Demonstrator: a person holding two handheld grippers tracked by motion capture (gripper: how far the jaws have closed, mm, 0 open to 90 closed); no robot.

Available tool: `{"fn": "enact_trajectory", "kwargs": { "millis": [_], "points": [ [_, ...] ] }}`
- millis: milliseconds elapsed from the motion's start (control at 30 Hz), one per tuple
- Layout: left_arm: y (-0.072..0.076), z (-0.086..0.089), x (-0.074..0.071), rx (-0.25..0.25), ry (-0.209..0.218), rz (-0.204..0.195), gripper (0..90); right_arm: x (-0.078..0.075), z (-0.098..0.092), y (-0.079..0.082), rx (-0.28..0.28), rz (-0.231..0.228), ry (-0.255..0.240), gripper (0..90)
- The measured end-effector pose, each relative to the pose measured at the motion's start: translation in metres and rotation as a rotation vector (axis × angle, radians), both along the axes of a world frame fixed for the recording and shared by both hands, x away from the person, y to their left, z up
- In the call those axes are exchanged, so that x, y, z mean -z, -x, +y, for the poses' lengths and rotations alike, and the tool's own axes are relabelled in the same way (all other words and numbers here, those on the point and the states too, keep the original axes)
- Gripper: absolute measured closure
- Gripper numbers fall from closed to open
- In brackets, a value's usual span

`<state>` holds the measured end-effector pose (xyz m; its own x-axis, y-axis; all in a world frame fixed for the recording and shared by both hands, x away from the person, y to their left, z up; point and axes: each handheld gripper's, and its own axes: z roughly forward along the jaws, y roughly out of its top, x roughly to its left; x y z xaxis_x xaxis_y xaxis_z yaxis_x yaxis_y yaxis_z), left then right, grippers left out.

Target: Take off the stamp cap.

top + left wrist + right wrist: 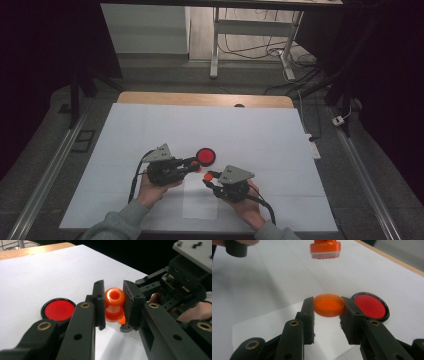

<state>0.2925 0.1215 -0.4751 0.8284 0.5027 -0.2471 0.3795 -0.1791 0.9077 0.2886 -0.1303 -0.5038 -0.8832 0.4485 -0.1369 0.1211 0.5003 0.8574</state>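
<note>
The table [150, 97] is wood, covered by a white sheet [250, 135]; a smaller white paper [200, 202] lies at its near edge. Dark floor, cables and a grey desk frame [216, 45] lie beyond.

Count: one orange stamp [114, 303], one orange cap [329, 305], one red ink pad [206, 156], two grippers.

The left gripper [192, 162] is clamped on the stamp, near centre. The right gripper [206, 181] is clamped on the cap, just right of the stamp. The pad lies just beyond both.
</note>
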Motion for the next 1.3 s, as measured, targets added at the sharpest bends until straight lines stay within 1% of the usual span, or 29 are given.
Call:
{"fn": "enact_trajectory", "kwargs": {
  "millis": [167,467,600,733,900,1067,1167,1300],
  "points": [
    [-0.001,0.003,0.000,-0.009,0.007,0.003,72.7,-0.001,-0.006,-0.002,0.019,0.006,-0.016,64.6],
    [0.000,0.002,0.000,-0.012,-0.016,-0.005,72.6,-0.002,-0.018,-0.005,0.049,0.008,-0.027,64.5],
    [0.000,0.002,0.000,-0.012,-0.023,-0.006,72.6,-0.001,-0.025,-0.006,0.058,0.018,-0.039,64.5],
    [0.000,0.001,0.001,-0.010,-0.032,-0.007,72.5,-0.001,-0.033,-0.007,0.068,0.023,-0.040,64.5],
    [0.000,0.001,0.001,-0.003,-0.033,-0.005,72.5,-0.001,-0.042,-0.006,0.081,0.033,-0.050,64.4],
    [0.000,0.002,0.001,-0.010,-0.040,-0.004,72.5,0.001,-0.053,-0.005,0.090,0.042,-0.062,64.4],
    [0.000,0.002,0.001,-0.008,-0.043,-0.006,72.4,0.001,-0.060,-0.005,0.101,0.043,-0.059,64.4],
    [0.001,0.002,0.001,-0.005,-0.045,-0.007,72.4,0.001,-0.067,-0.005,0.116,0.045,-0.066,64.3]
  ]
}}
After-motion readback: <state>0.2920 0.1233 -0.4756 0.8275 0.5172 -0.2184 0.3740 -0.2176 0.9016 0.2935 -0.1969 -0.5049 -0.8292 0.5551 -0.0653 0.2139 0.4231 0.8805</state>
